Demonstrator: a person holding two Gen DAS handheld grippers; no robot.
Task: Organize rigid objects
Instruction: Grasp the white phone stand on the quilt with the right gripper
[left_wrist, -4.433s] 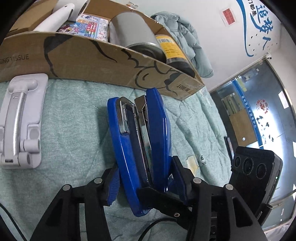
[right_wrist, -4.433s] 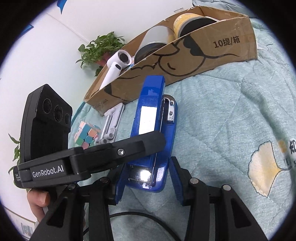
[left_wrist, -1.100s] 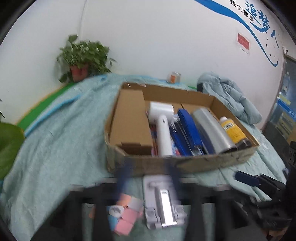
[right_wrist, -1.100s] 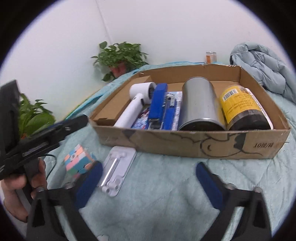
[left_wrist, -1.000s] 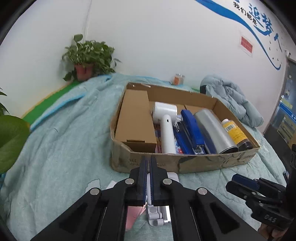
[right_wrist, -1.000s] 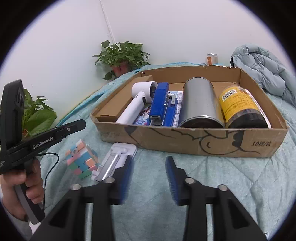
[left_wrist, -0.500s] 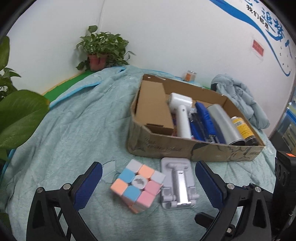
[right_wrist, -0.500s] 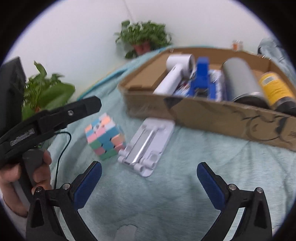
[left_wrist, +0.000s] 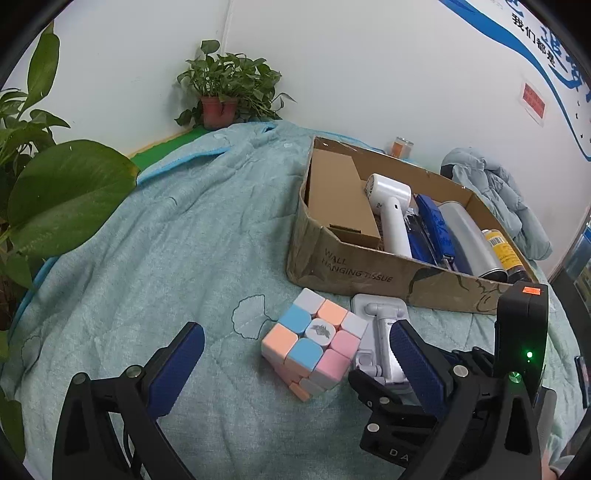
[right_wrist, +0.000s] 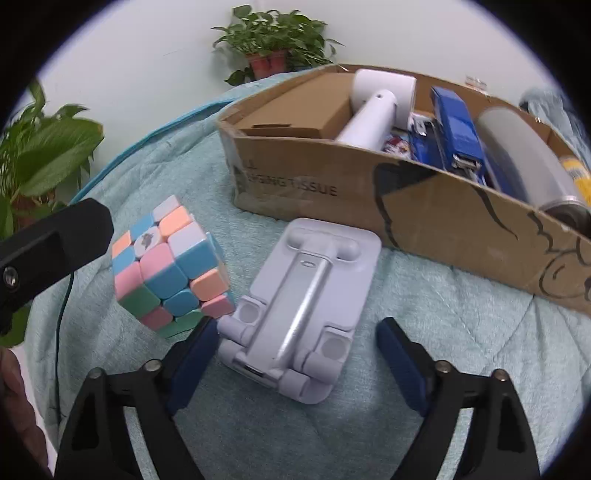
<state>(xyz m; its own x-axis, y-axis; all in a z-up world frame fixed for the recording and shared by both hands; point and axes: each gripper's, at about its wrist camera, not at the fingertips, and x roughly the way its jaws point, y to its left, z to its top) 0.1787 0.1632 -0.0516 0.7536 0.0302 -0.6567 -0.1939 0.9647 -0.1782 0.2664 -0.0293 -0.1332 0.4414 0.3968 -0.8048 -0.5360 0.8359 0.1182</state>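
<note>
**Both grippers low over the cube and the white stand**

While the left gripper hangs with its jaws spread as wide as they go, nothing is gripped; the pastel puzzle cube sits on the green quilt just ahead, between the two blue pads without touching either. Its underside and far faces are hidden.

Beyond the right pad of that tool lies the white folding stand, largely covered there by the other tool's black body. The right gripper straddles the stand's near end; its jaws have just been closing, yet a gap shows beside the right pad, and whether the left pad touches is hard to tell.

Ahead of both tools stands the cardboard box, its right end cut off by the lens edge. Inside, a white handheld device, a blue stapler and a grey cylinder overlap, and a yellow-labelled can is half hidden.
</note>
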